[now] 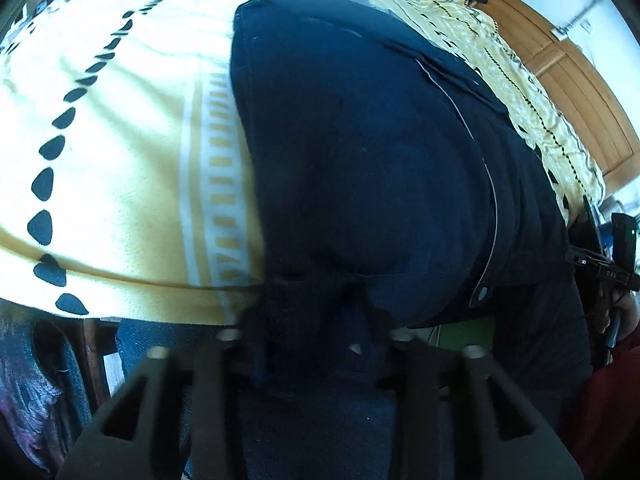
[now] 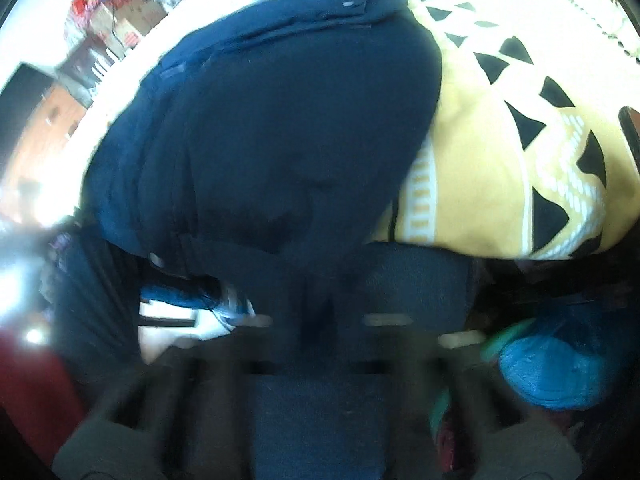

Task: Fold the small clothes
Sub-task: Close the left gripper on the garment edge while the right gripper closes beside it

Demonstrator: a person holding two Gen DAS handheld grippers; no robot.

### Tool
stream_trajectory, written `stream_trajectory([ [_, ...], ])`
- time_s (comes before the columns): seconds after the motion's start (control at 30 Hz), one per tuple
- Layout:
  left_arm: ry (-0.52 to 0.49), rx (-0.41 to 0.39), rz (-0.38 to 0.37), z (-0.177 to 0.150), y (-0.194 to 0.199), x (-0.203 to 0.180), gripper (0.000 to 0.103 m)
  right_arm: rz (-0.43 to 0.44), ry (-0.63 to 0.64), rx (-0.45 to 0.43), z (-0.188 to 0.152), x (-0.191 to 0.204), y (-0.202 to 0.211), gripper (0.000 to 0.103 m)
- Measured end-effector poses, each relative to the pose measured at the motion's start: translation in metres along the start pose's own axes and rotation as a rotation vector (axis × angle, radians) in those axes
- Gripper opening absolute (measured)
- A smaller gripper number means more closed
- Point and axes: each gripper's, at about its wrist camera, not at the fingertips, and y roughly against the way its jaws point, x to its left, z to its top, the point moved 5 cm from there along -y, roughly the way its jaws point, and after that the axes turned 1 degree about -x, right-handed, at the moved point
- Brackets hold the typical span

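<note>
Lying along the near edge of a yellow patterned blanket, a dark navy garment with thin pale piping and a small snap button covers the middle of the left wrist view, its nearest hem spilling off the blanket's edge toward the camera. The left gripper has its fingers pinching a bunched fold of that hem, the cloth filling the gap between them. Out at the right edge of this view, part of the other black tool shows, held by a hand. A wooden panel runs behind the blanket's far right corner. From the right wrist view, which is blurred, the same garment drapes over the blanket's near edge and hangs down between the fingers of the right gripper; navy cloth sits between them and they appear closed on it, though the blur leaves the contact unclear. Cardboard boxes stand beyond the blanket's far left edge, and a blue bundle lies low at the right.
</note>
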Motion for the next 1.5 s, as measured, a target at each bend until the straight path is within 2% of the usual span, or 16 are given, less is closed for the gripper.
stream_trajectory([
  [0.17,0.113,-0.093,-0.148,0.024,0.031,-0.004,0.009,0.177,-0.075,-0.171,0.042,0.007,0.052,0.008],
  [0.33,0.235,-0.331,-0.316,0.107,0.077,0.003,0.01,0.171,-0.14,-0.309,0.115,-0.024,0.072,0.008],
  [0.4,0.251,-0.377,-0.306,0.143,0.071,0.007,0.013,0.127,-0.125,-0.319,0.142,-0.033,0.059,0.009],
  [0.43,0.25,-0.384,-0.278,0.163,0.06,0.009,0.02,0.092,-0.123,-0.306,0.158,-0.039,0.046,0.01],
  [0.47,0.252,-0.371,-0.242,0.178,0.044,0.012,0.028,0.054,-0.129,-0.289,0.166,-0.047,0.034,0.01],
  [0.53,0.325,-0.315,-0.113,0.198,0.012,0.032,0.026,-0.054,-0.118,-0.258,0.175,-0.053,0.017,0.018],
  [0.57,0.35,-0.312,-0.099,0.202,0.008,0.036,0.026,-0.073,-0.12,-0.269,0.176,-0.052,0.019,0.018],
  [0.6,0.36,-0.331,-0.109,0.204,0.013,0.039,0.026,-0.039,-0.112,-0.292,0.173,-0.047,0.024,0.022],
  [0.63,0.363,-0.367,-0.103,0.201,0.021,0.04,0.026,-0.023,-0.095,-0.304,0.168,-0.044,0.031,0.035],
  [0.7,0.336,-0.408,-0.06,0.191,0.038,0.047,0.034,-0.059,-0.039,-0.32,0.157,-0.042,0.038,0.051],
  [0.73,0.327,-0.415,-0.036,0.183,0.042,0.057,0.038,-0.079,-0.01,-0.311,0.151,-0.04,0.035,0.051],
  [0.9,0.247,-0.356,0.051,0.176,0.054,0.074,0.038,-0.064,-0.012,-0.265,0.149,-0.045,0.013,0.051],
  [1.13,-0.016,-0.218,-0.024,0.234,0.007,0.025,0.043,-0.041,-0.039,-0.226,0.152,-0.044,-0.01,0.051],
  [1.2,-0.056,-0.162,0.011,0.245,-0.015,0.021,0.043,-0.04,-0.03,-0.218,0.15,-0.042,-0.012,0.051],
  [1.33,-0.06,-0.095,0.051,0.253,-0.049,0.027,0.042,-0.043,-0.024,-0.21,0.149,-0.042,-0.014,0.057],
  [1.5,-0.039,-0.114,0.06,0.259,-0.061,0.025,0.042,-0.05,-0.036,-0.209,0.151,-0.047,-0.016,0.057],
])
